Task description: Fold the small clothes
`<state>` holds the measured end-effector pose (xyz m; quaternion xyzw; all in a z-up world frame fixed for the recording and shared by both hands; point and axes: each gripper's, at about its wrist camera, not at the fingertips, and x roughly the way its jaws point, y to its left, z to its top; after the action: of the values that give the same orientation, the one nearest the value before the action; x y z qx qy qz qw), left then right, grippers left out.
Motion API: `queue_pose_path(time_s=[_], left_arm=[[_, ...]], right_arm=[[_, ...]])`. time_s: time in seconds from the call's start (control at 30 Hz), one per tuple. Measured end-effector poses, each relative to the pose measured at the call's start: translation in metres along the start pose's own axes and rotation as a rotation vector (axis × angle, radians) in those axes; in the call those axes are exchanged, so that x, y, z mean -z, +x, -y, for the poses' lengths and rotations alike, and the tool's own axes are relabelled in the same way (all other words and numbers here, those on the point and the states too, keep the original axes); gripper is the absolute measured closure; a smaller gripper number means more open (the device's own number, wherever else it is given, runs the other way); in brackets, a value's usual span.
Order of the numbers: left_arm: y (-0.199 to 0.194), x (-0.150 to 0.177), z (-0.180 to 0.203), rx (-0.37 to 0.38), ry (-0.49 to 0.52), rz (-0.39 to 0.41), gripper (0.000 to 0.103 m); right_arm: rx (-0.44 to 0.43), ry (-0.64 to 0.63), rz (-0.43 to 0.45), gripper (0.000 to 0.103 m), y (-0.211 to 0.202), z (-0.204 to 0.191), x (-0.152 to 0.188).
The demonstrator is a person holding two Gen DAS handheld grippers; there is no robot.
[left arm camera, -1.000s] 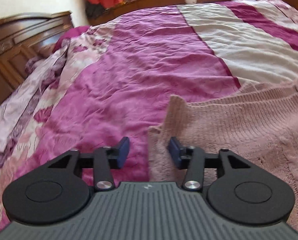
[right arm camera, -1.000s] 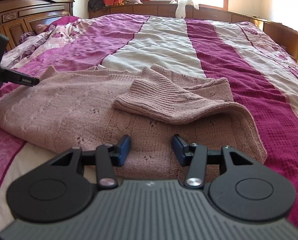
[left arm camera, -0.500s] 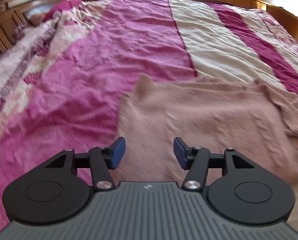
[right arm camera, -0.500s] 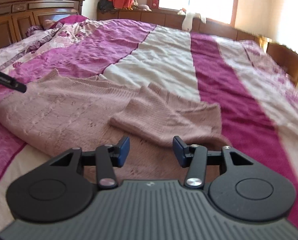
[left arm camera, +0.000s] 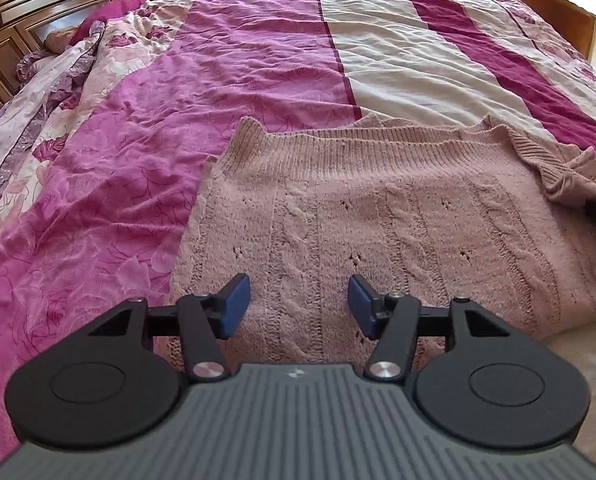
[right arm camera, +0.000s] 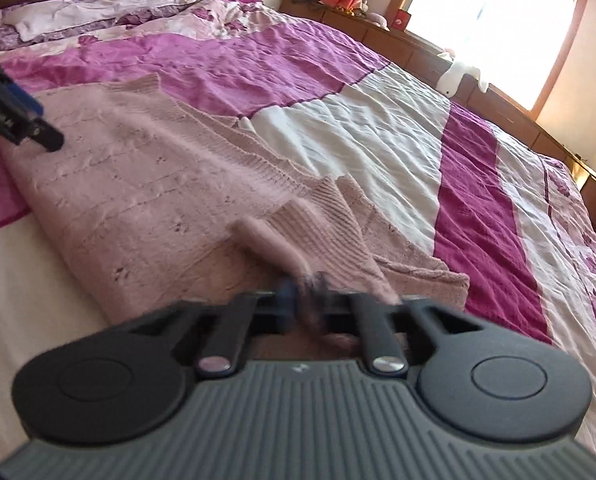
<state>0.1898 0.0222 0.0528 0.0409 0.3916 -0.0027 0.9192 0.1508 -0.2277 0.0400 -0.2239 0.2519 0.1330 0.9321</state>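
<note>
Left wrist view: the left gripper (left arm camera: 299,307) hangs over the near part of the pink knit sweater (left arm camera: 377,216) with its blue pads well apart and nothing between them, and the sweater lies flat across the near side of the bed (left arm camera: 258,72), on the magenta and cream striped bedspread. Right wrist view, kinda blurry: the right gripper (right arm camera: 303,300) has just snapped closed and is pinching a fold of the sweater's ribbed sleeve (right arm camera: 298,232) by the near edge of the bed. There's white lettering on the left gripper's side at the far left, but I can't read it.
</note>
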Motion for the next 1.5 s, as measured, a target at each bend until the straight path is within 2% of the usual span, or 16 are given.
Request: queue_pose_path(time_s=[0.13,0.27,0.37,0.5,0.57,0.7,0.8,0.83,0.9,1.1,1.2,1.3,1.4,1.5], left_arm=[[0.001,0.0,0.0,-0.005,-0.001,-0.003,0.04],[0.002,0.0,0.002,-0.013,0.002,-0.003,0.04],[0.003,0.001,0.003,-0.017,0.013,0.0,0.04],[0.004,0.002,0.003,-0.02,0.011,0.002,0.04],[0.005,0.001,0.003,-0.019,0.009,0.003,0.04],[0.004,0.0,0.003,-0.016,0.01,0.001,0.04],[0.003,0.0,0.003,-0.015,0.003,0.001,0.04],[0.002,0.0,0.002,-0.013,0.001,0.001,0.04],[-0.002,0.001,0.002,-0.011,-0.004,0.001,0.04],[-0.017,0.003,0.002,0.004,-0.013,0.006,0.04],[-0.026,0.008,0.002,0.013,-0.016,0.015,0.04],[-0.03,0.014,0.003,0.009,-0.008,0.011,0.04],[-0.029,0.02,0.003,0.005,-0.018,-0.005,0.04],[-0.027,0.023,0.0,0.006,-0.042,-0.011,0.04]], right_arm=[[0.025,0.094,0.054,0.093,-0.004,0.029,-0.008],[0.101,0.205,0.058,0.093,0.003,0.063,-0.007],[0.149,0.328,0.027,0.093,0.015,0.09,0.002],[0.175,0.517,-0.065,0.093,0.04,0.116,0.024],[0.181,0.543,-0.092,0.091,0.05,0.117,0.035],[0.189,0.548,-0.068,0.09,0.049,0.112,0.042],[0.204,0.577,-0.069,0.072,0.041,0.115,0.039],[0.202,0.592,-0.062,0.066,0.036,0.118,0.038],[0.189,0.621,-0.034,0.062,0.022,0.121,0.039],[0.136,0.662,0.025,0.062,-0.027,0.108,0.051],[0.128,0.741,0.075,0.062,-0.053,0.096,0.064],[0.082,0.793,0.132,0.061,-0.074,0.083,0.075],[0.03,0.769,0.173,0.061,-0.083,0.07,0.076],[-0.019,0.723,0.154,0.061,-0.075,0.064,0.069]])
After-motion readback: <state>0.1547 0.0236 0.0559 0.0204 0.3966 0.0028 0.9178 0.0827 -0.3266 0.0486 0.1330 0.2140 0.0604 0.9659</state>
